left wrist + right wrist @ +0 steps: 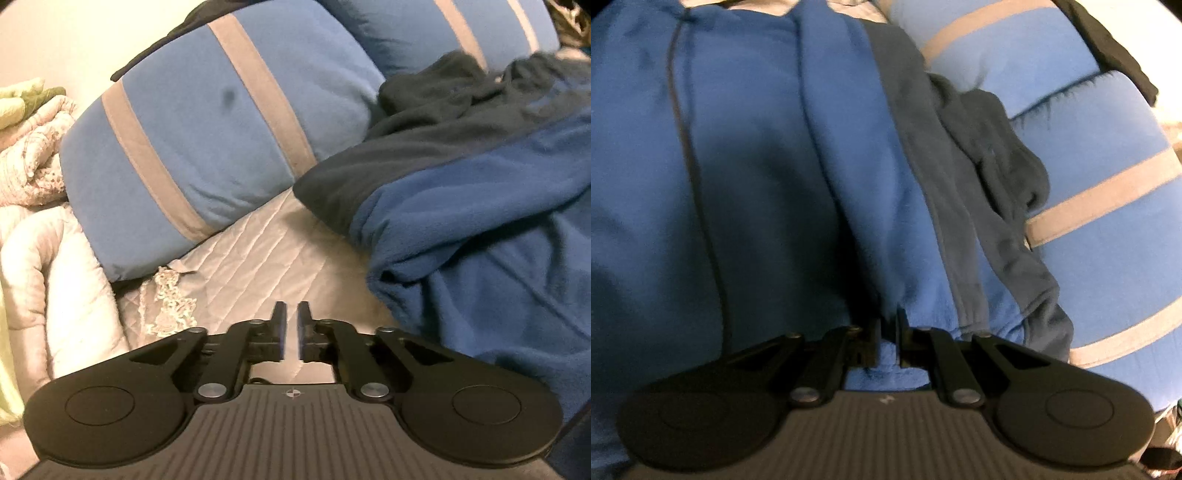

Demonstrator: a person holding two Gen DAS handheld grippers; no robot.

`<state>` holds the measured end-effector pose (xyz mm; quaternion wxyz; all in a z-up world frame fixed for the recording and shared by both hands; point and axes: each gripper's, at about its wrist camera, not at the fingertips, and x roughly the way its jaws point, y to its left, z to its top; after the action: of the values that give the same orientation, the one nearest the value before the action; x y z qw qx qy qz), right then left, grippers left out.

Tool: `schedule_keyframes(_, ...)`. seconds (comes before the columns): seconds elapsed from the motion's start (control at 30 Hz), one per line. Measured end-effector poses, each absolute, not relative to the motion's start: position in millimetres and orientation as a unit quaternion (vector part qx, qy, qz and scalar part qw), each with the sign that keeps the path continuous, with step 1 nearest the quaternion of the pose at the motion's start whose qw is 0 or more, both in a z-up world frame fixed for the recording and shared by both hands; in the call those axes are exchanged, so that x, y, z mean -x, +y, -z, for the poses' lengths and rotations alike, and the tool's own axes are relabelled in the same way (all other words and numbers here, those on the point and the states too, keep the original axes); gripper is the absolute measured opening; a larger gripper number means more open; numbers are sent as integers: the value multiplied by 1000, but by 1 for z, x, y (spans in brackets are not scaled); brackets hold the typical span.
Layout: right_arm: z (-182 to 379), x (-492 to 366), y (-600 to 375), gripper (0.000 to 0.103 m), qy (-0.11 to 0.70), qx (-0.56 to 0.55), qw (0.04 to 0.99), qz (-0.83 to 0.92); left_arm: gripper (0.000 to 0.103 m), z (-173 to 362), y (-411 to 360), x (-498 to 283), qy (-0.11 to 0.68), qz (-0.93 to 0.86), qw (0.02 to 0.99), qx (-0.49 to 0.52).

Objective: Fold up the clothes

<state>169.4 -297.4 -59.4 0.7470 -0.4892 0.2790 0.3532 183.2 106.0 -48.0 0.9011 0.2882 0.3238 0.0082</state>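
A blue fleece garment (480,240) with a dark grey panel (424,147) lies bunched on the bed at the right of the left wrist view. My left gripper (291,306) hovers over the bare quilted bedspread (258,258), left of the garment's edge. It is shut, its jaws a narrow slit apart with nothing between them. In the right wrist view the blue fleece garment (757,147) fills most of the picture, a dark seam line (698,184) running down it. My right gripper (888,317) is shut on a fold of this blue fabric, which bulges out behind the jaws.
Two blue pillows with grey stripes (207,147) (461,29) lie behind the garment; one pillow (1108,166) sits right of it in the right wrist view. A rumpled pale quilt (33,158) and a puffy comforter (55,277) are heaped at the far left.
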Motion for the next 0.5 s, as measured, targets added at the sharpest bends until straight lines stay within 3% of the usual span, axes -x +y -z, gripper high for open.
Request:
schedule_keyframes(0.13, 54, -157, -299, 6, 283, 496, 736, -364, 41, 43, 99, -177, 307, 27, 914, -263)
schedule_keyframes(0.5, 51, -150, -301, 6, 293, 491, 730, -374, 42, 71, 82, -204, 352, 55, 900, -252)
